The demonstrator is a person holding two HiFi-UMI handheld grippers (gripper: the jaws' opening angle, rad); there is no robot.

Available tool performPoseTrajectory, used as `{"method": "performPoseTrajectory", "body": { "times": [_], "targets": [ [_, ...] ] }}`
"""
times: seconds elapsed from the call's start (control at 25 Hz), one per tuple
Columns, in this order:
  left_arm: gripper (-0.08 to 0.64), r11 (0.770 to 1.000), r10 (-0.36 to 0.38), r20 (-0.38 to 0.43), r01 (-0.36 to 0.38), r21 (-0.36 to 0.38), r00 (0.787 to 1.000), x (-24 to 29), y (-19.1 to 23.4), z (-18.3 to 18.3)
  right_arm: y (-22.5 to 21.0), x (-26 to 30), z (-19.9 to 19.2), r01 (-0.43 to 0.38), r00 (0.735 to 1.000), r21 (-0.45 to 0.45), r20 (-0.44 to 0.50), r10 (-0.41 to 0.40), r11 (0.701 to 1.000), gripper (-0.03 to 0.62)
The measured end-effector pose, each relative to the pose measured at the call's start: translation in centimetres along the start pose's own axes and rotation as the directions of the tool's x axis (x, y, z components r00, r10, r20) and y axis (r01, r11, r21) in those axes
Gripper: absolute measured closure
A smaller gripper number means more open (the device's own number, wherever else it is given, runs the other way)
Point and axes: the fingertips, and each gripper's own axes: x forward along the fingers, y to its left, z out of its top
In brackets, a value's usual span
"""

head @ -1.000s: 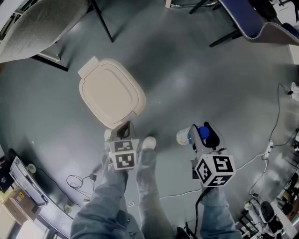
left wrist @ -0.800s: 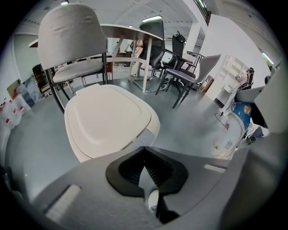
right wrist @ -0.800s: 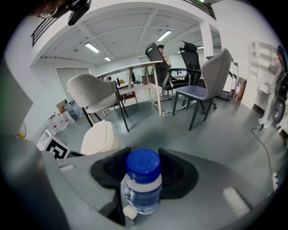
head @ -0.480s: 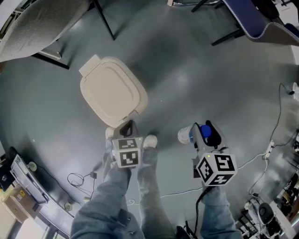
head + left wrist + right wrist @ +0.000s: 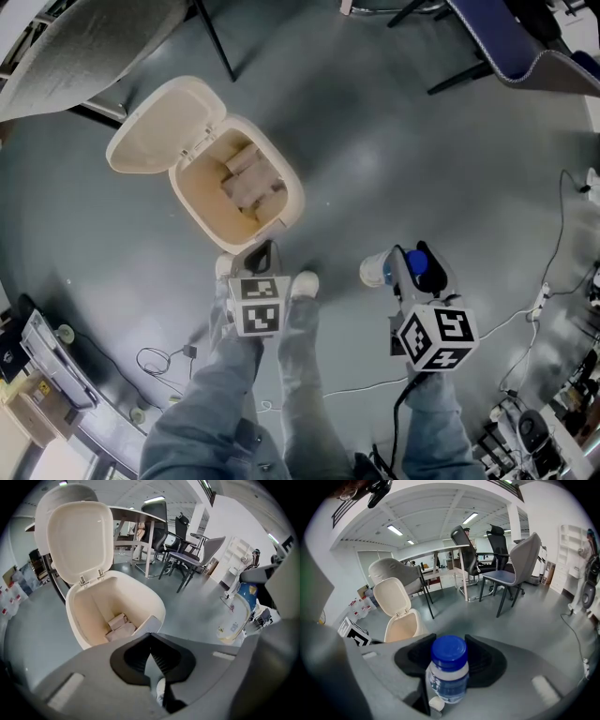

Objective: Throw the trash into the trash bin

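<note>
— What has changed?
— The bin's (image 5: 286, 202) hinged lid (image 5: 159, 131), shut a moment ago, now stands flipped up to the far left, so the way in looks clear

— And the trash?
— A smooth plastic bottle (image 5: 447, 677) with a round blue cap, clamped in the right gripper (image 5: 412, 272), right of the rounded cream bin. The left gripper (image 5: 151, 637) is closed on nothing
</note>
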Motion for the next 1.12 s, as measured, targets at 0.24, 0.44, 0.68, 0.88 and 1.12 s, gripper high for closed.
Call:
{"method": "performPoseTrajectory", "body": {
  "times": [0.24,0.44,0.68,0.88,1.12],
  "targets": [
    [0.551,1.000,0.000,0.032,0.000,0.007,0.999,-2.0,1.4,1.8,1.5,0.0,1.5,0.004,1.000,-0.007,0.021,-0.004,1.000,0.397],
    [0.551,1.000,0.022,0.066,-0.023,0.015,0.998,-5.2,4.7,4.7,2.8,0.0,4.2,0.021,0.998,-0.011,0.060,-0.020,1.000,0.397],
    [0.551,0.997,0.081,0.119,-0.080,-0.012,0.990,-9.3,10.0,8.1,5.0,-0.3,7.3,0.030,0.995,-0.021,0.091,-0.028,0.999,0.397],
    [0.551,0.992,0.118,0.143,-0.111,-0.055,0.983,-11.9,13.4,9.2,7.6,0.3,10.1,0.004,0.992,-0.026,0.125,0.000,1.000,0.398],
    [0.551,0.984,0.157,0.162,-0.140,-0.112,0.974,-14.7,16.6,9.1,12.1,1.3,13.1,-0.046,0.986,-0.066,0.157,0.056,0.997,0.399]
  ]
}}
